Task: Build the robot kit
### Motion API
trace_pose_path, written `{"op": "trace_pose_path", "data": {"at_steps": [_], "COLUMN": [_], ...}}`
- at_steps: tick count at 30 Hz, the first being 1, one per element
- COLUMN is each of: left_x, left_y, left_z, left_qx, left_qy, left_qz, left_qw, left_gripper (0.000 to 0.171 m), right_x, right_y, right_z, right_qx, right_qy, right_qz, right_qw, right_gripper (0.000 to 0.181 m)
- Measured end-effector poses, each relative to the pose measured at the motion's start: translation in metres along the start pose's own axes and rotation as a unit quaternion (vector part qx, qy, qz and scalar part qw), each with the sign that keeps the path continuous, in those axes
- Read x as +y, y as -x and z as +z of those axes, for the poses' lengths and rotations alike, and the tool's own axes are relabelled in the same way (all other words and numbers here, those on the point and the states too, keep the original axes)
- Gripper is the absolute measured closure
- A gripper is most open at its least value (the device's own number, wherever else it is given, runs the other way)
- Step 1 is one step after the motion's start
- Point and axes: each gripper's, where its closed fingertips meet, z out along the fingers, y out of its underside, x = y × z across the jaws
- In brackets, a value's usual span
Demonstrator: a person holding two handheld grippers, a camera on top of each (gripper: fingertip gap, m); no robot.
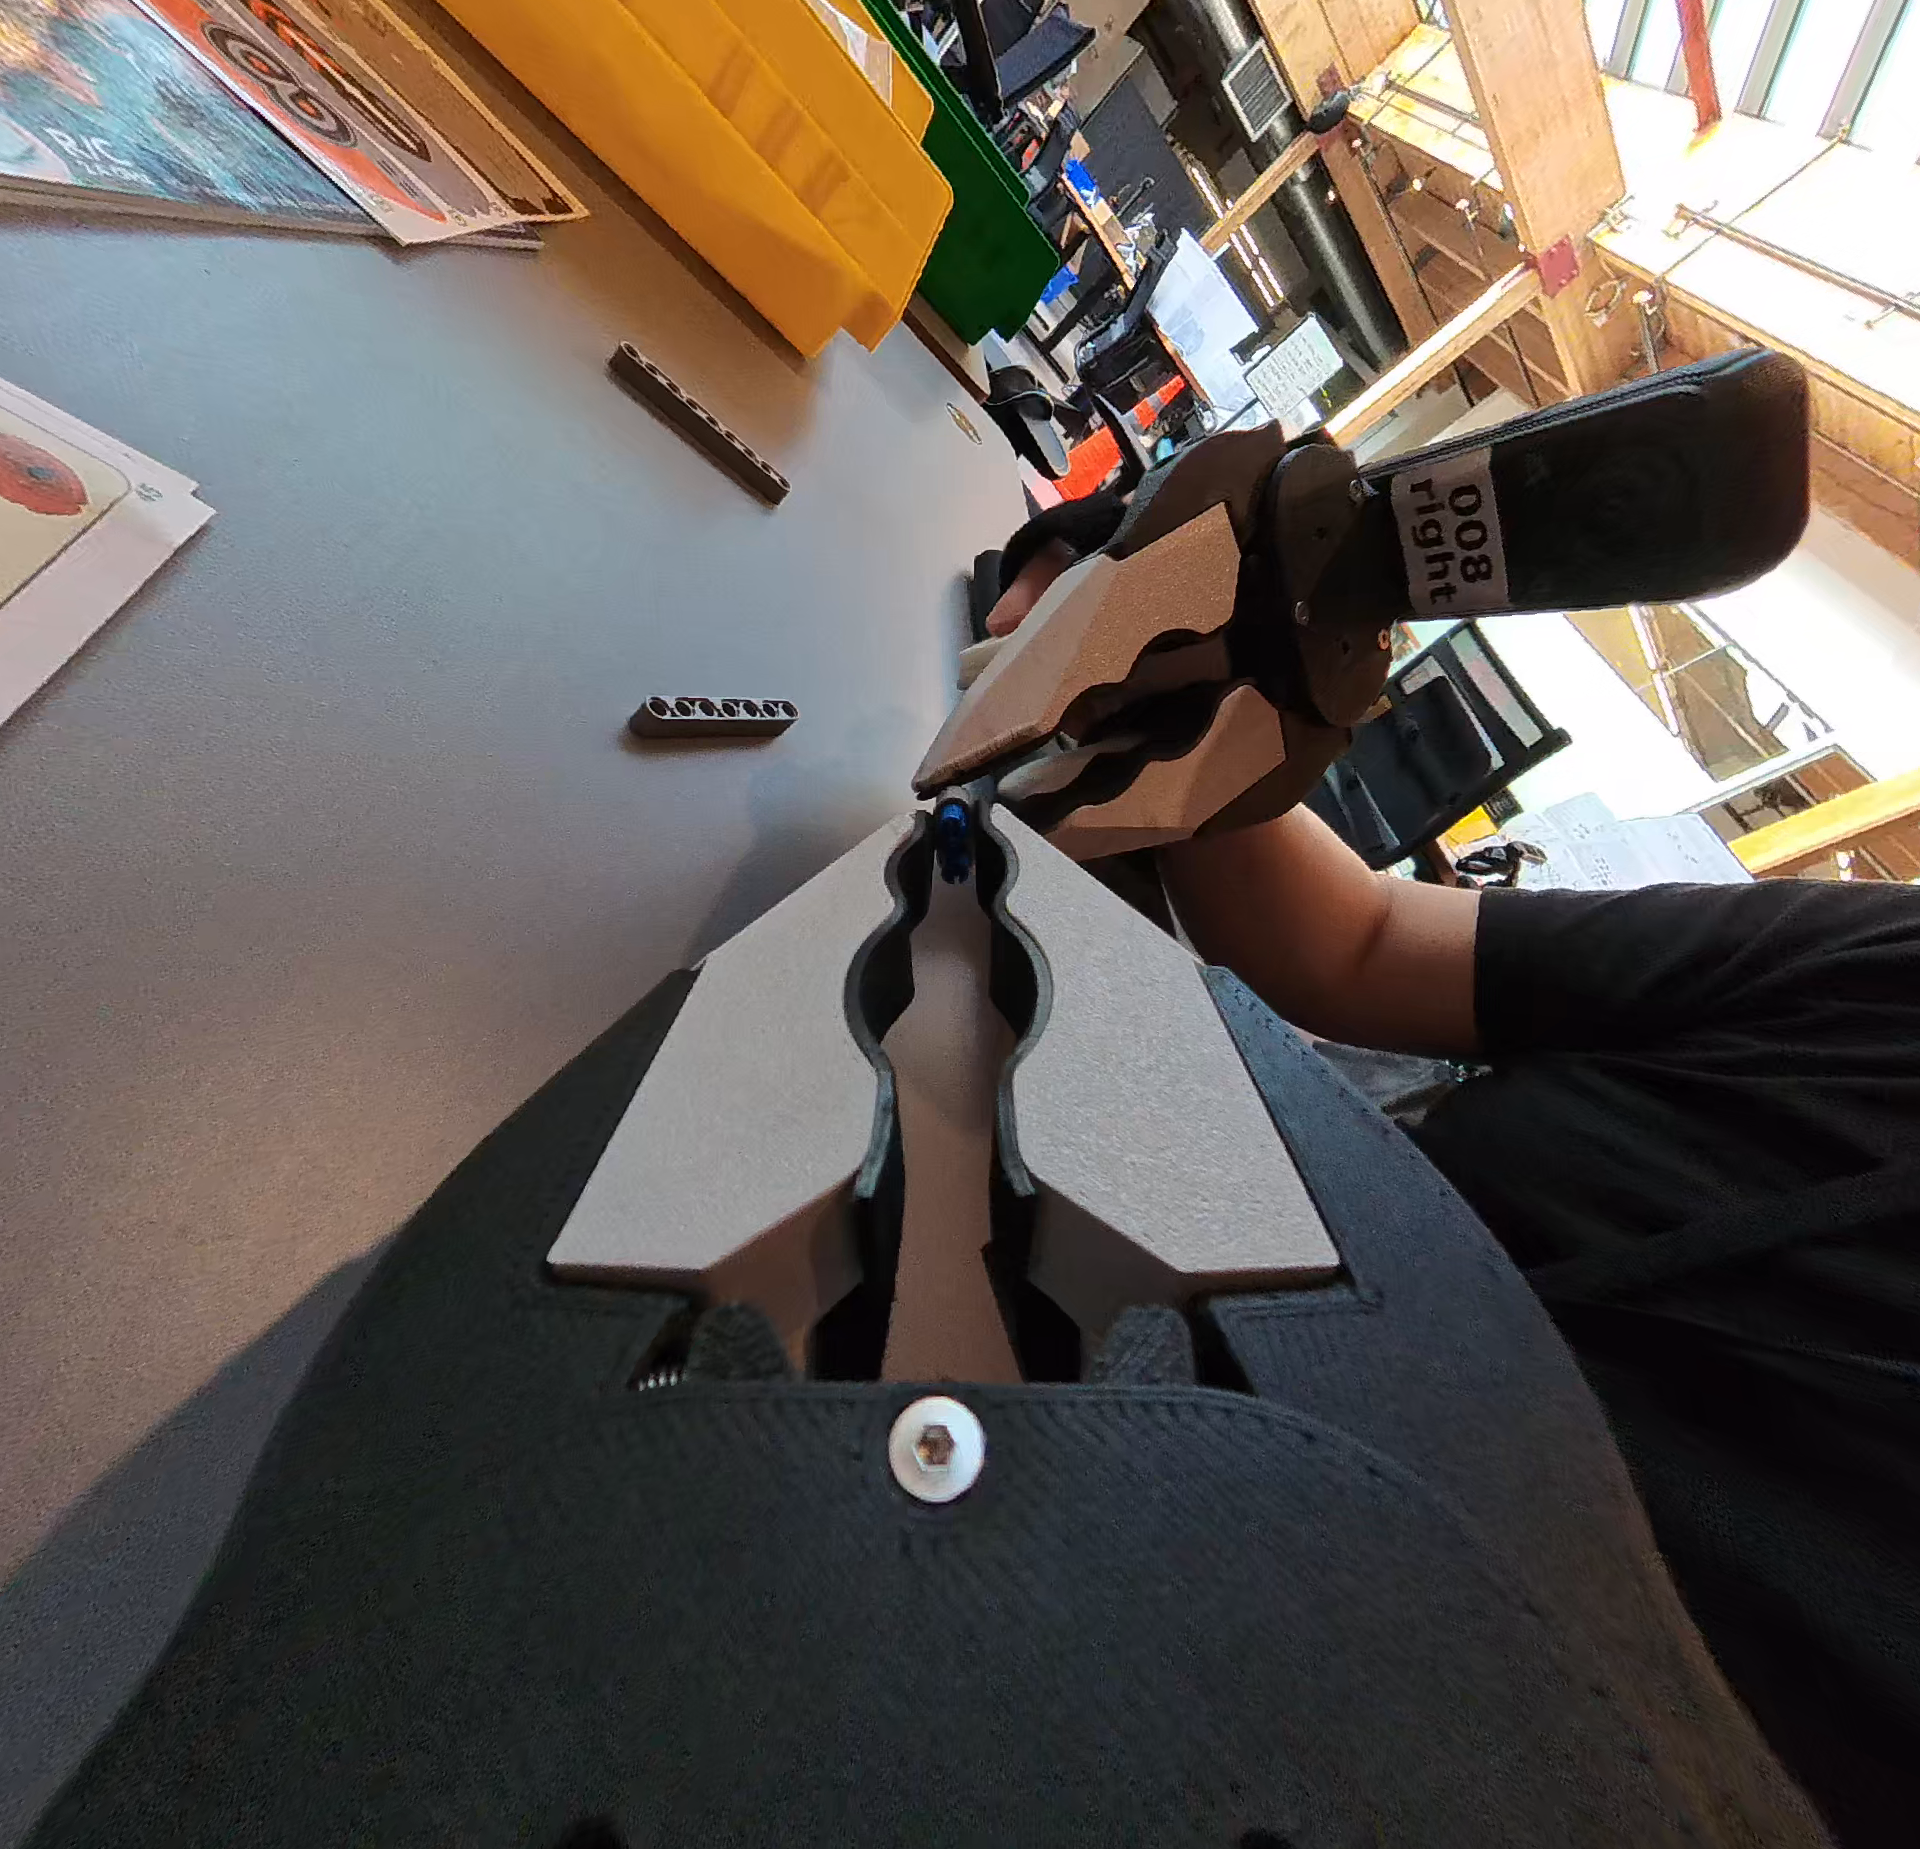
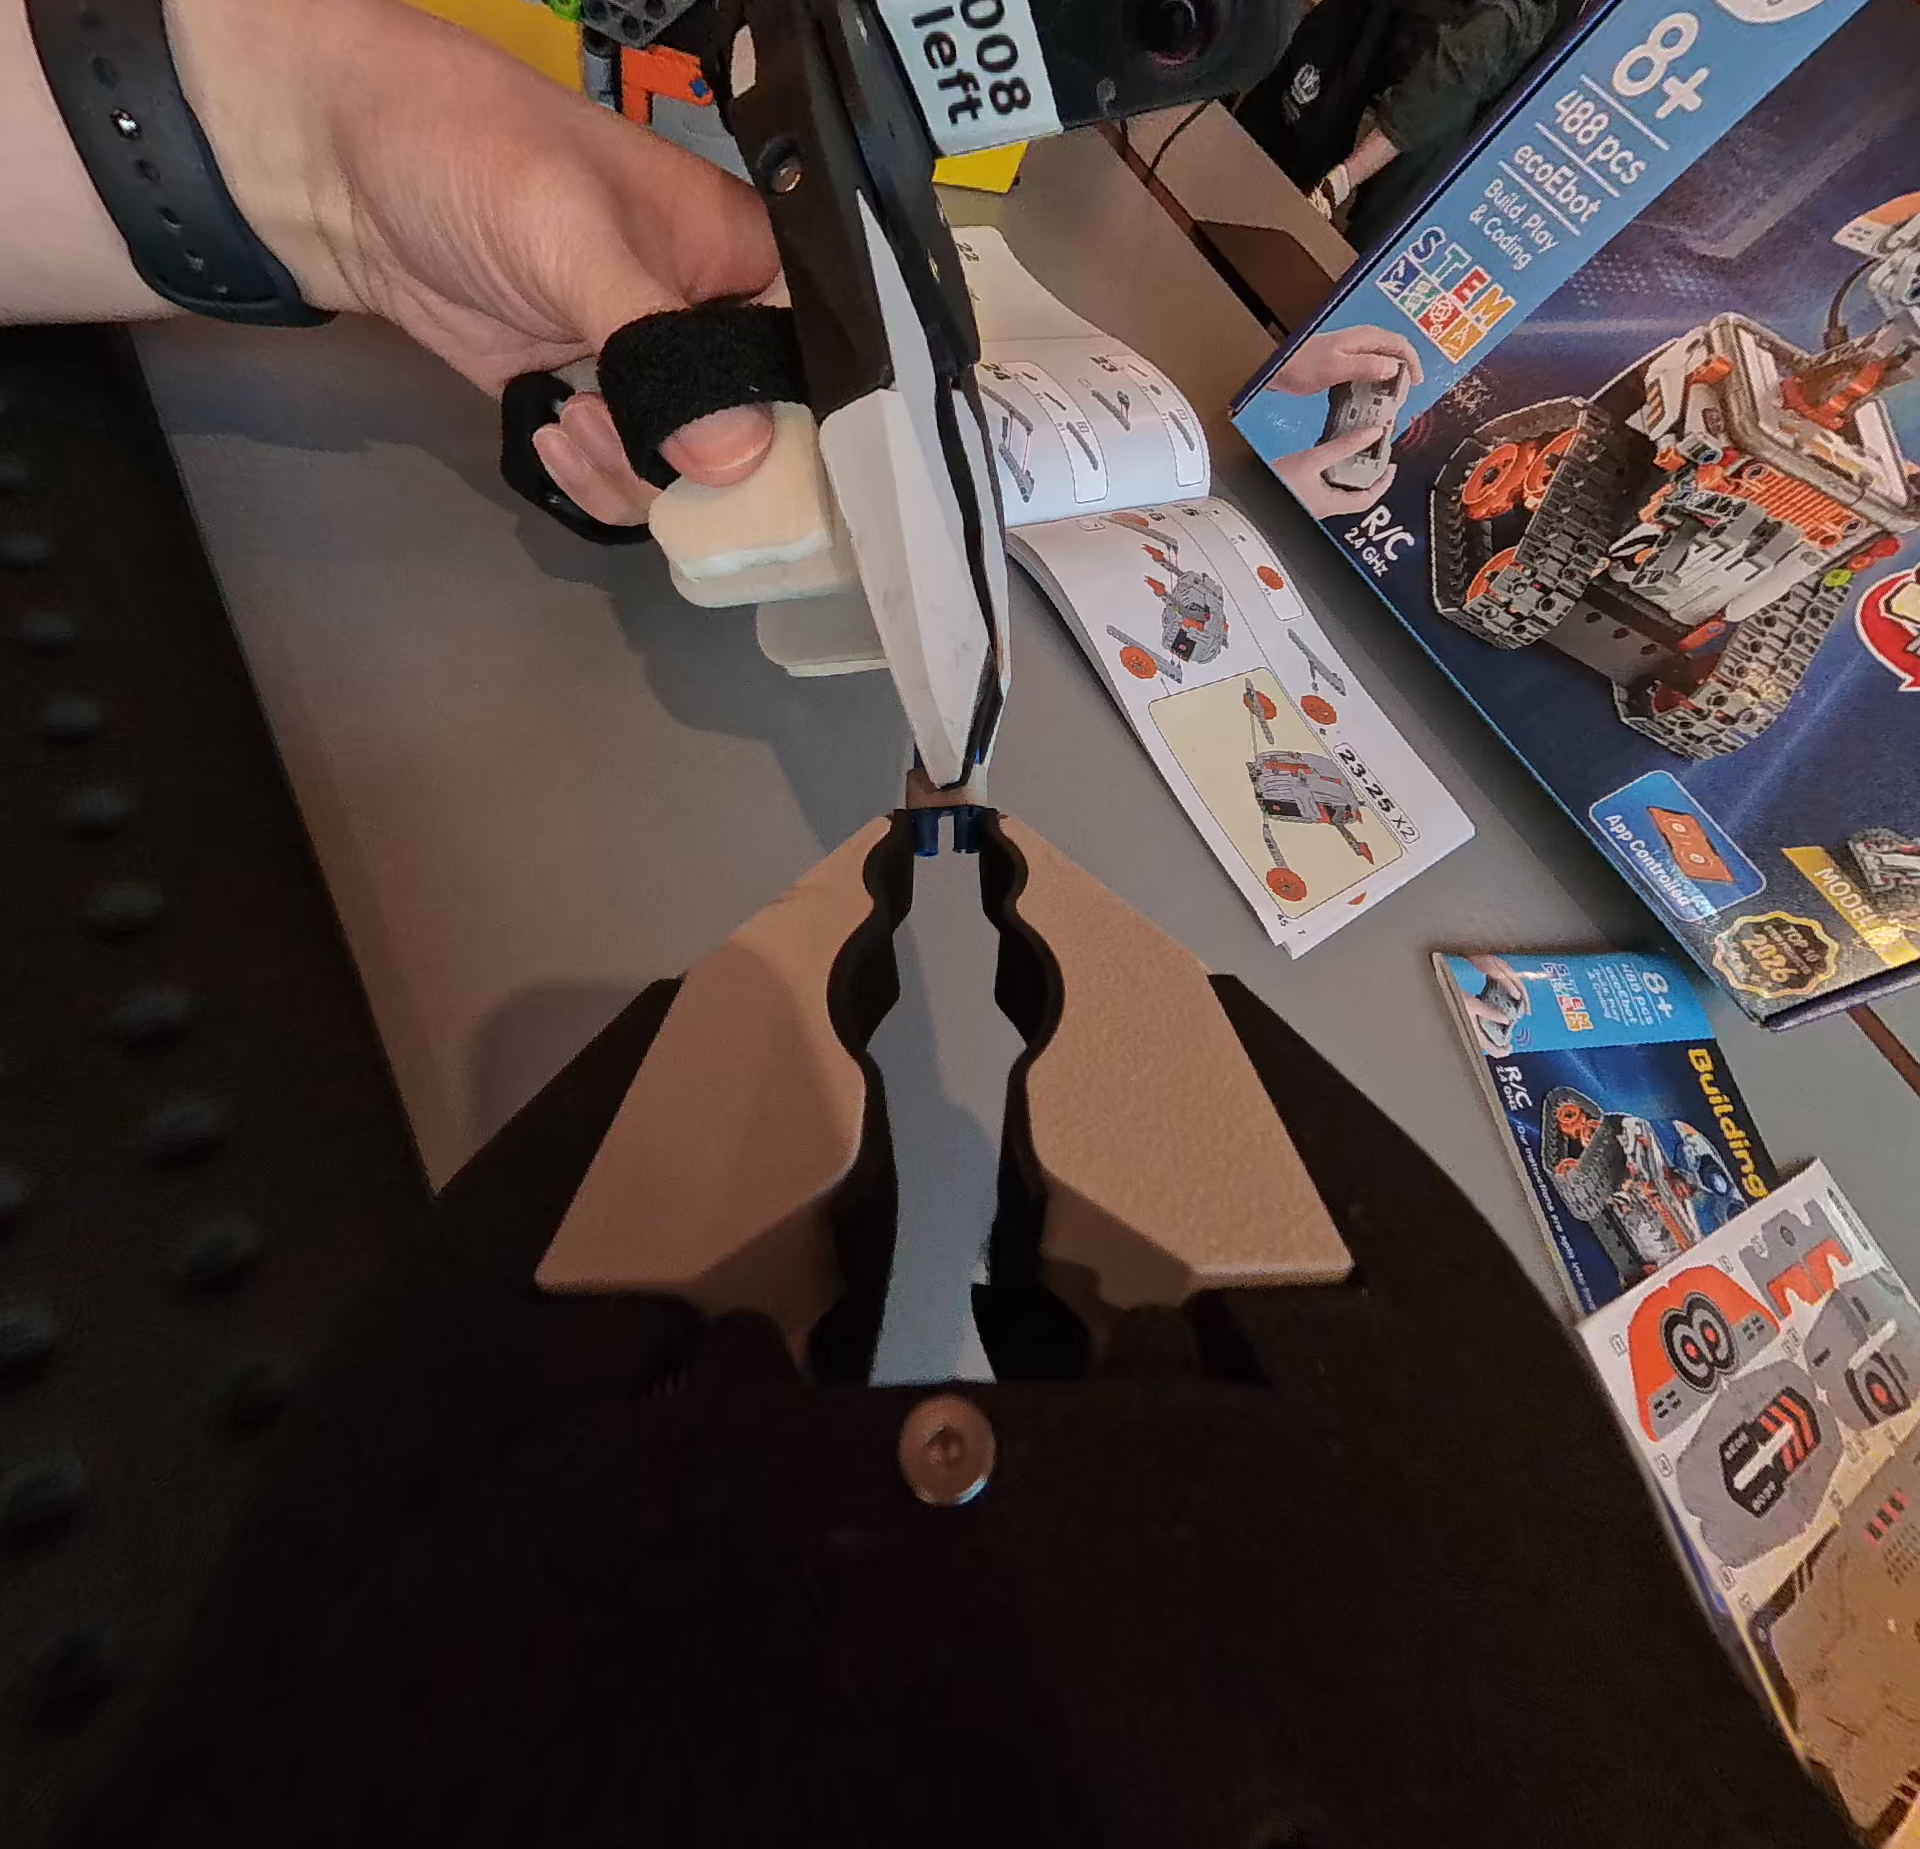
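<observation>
A small blue connector pin (image 1: 952, 843) sits between the tips of my left gripper (image 1: 952, 831), which is shut on it above the grey table (image 1: 343, 864). My right gripper (image 1: 961, 786) comes in from the right and its tips meet the pin's far end. In the right wrist view the blue pin (image 2: 948, 829) is pinched between the tips of my right gripper (image 2: 948, 831). There my left gripper (image 2: 951, 776) points down from above, held by a hand (image 2: 468, 199), with its tips touching the pin. Both grippers hold the pin in the air.
Two grey beams with holes, one long (image 1: 698, 423) and one short (image 1: 713, 716), lie on the table. Yellow bins (image 1: 707, 116) and a green bin (image 1: 982, 220) stand behind. A toy box (image 2: 1662, 428), open instruction booklet (image 2: 1226, 677), small booklet (image 2: 1600, 1113) and sticker sheet (image 2: 1766, 1415) lie to the right. A black studded mat (image 2: 104, 864) lies to the left. Only a small space, under 4 cm, lies between the two pairs of fingers.
</observation>
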Motion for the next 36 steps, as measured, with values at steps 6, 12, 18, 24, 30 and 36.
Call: {"op": "trace_pose_path", "data": {"at_steps": [6, 12, 18, 24, 30, 36], "left_x": [0.002, 0.003, 0.002, 0.001, 0.001, -0.006], "left_y": [0.001, 0.003, 0.005, 0.006, 0.005, 0.012], "left_z": [-0.002, -0.001, -0.003, -0.002, -0.004, -0.011], "left_qx": [-0.003, -0.010, -0.016, -0.015, -0.017, -0.039], "left_qy": [0.008, 0.011, 0.008, 0.007, 0.009, -0.013], "left_qz": [-0.002, -0.001, 0.002, -0.003, 0.002, -0.001], "left_qw": [1.000, 1.000, 1.000, 1.000, 1.000, 0.999], "left_gripper": [0.166, 0.166, 0.166, 0.166, 0.166, 0.166], "right_x": [0.000, 0.001, 0.000, 0.001, -0.001, 0.048], "right_y": [0.002, 0.002, 0.000, -0.002, -0.002, -0.046], "right_z": [0.002, 0.004, 0.005, 0.005, 0.005, -0.009], "right_qx": [0.000, 0.003, 0.011, 0.016, 0.015, 0.043], "right_qy": [-0.007, -0.003, -0.003, -0.006, -0.014, 0.068], "right_qz": [0.009, 0.007, 0.004, 0.007, 0.010, 0.173], "right_qw": [1.000, 1.000, 1.000, 1.000, 1.000, 0.982], "right_gripper": [0.171, 0.171, 0.171, 0.170, 0.170, 0.157]}}
